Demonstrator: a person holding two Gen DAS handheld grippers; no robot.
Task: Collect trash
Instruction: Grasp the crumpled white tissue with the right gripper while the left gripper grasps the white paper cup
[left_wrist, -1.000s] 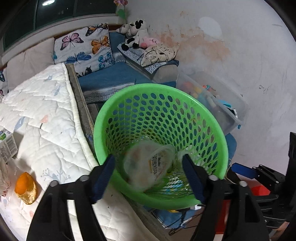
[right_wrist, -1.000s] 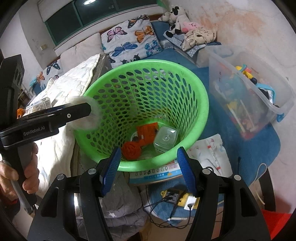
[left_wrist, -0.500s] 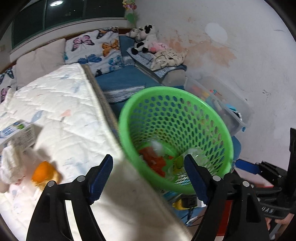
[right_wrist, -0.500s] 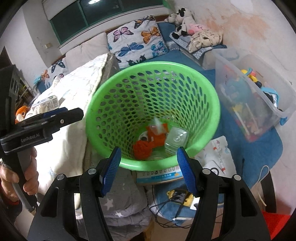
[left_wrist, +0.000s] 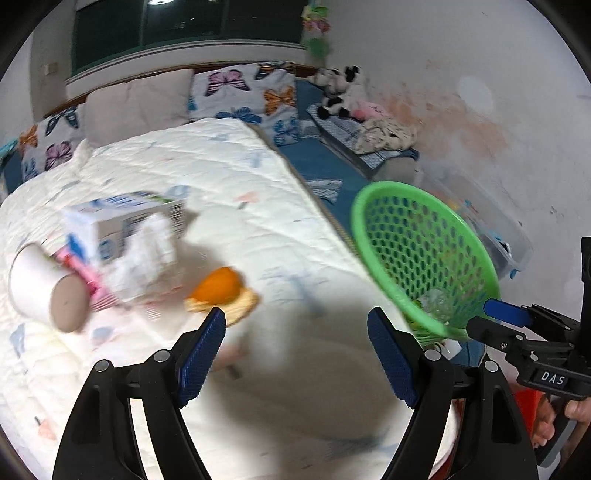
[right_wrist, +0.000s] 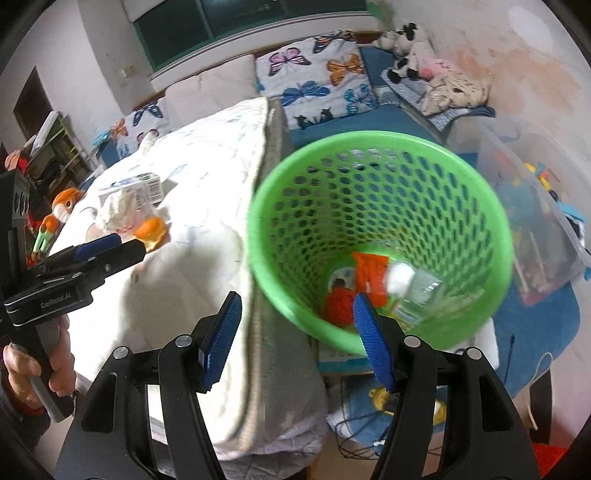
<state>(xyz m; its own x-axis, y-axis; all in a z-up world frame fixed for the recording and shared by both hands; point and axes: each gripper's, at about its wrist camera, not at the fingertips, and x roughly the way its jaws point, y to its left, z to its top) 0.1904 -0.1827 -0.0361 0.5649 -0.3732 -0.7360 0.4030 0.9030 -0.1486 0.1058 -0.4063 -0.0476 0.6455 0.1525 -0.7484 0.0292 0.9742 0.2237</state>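
A green perforated basket (right_wrist: 384, 177) (left_wrist: 424, 236) stands beside the bed and holds orange scraps (right_wrist: 369, 273), a clear plastic cup (right_wrist: 417, 291) and other litter. On the white quilt (left_wrist: 221, 177) lie an orange peel (left_wrist: 218, 286) (right_wrist: 149, 229), a crumpled white tissue (left_wrist: 144, 254), a blue-and-white carton (left_wrist: 122, 218) and a paper cup (left_wrist: 44, 288) on its side. My left gripper (left_wrist: 295, 325) hangs open and empty over the quilt, just short of the peel. Open and empty too, my right gripper (right_wrist: 295, 310) hovers at the basket's near rim.
A clear storage bin (right_wrist: 535, 206) of toys sits right of the basket. Butterfly pillows (left_wrist: 240, 92) and plush toys (left_wrist: 340, 88) line the far wall. Cables and papers (right_wrist: 369, 398) lie on the floor under the basket. A hand (right_wrist: 33, 369) grips the left tool.
My left gripper swung left from above the basket to over the quilt, bringing the peel, tissue, carton and cup into view. The right gripper drifted left too. A cup dropped into the basket.
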